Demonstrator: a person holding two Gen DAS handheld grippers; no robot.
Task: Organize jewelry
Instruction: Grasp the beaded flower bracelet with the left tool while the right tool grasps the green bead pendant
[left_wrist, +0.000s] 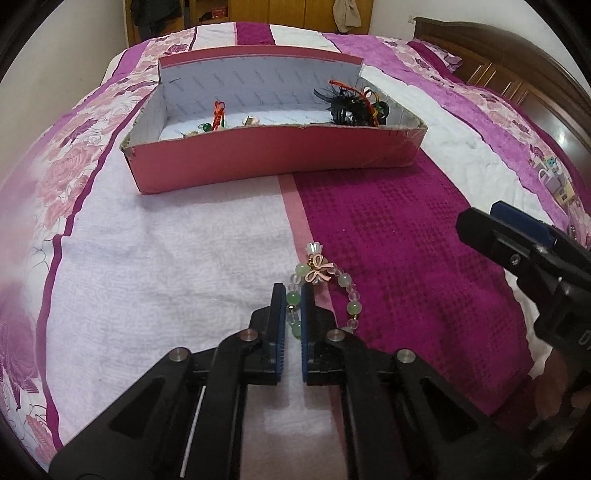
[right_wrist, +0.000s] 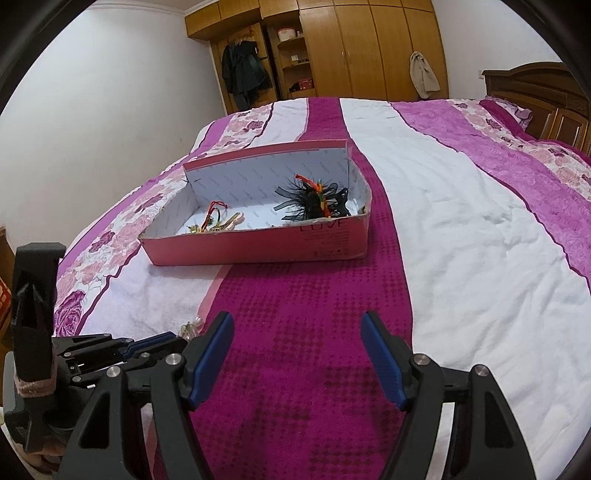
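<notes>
A bracelet (left_wrist: 334, 282) of green and clear beads with a pink bow charm lies on the bedspread. My left gripper (left_wrist: 293, 295) is shut on the bracelet's left strand, low over the bed. The bracelet's charm peeks out in the right wrist view (right_wrist: 190, 328) beside the left gripper (right_wrist: 159, 341). A pink cardboard box (left_wrist: 273, 155) sits further back on the bed, also in the right wrist view (right_wrist: 258, 247). It holds a black feathered hairpiece (left_wrist: 349, 101), red cords (left_wrist: 218, 114) and small trinkets. My right gripper (right_wrist: 297, 343) is open and empty above the magenta stripe, and shows at the right edge in the left wrist view (left_wrist: 495, 229).
The bed is covered by a purple, white and floral bedspread (right_wrist: 461, 229). A wooden headboard (right_wrist: 539, 92) stands at the far right. A wooden wardrobe (right_wrist: 351, 44) with hanging clothes stands against the back wall.
</notes>
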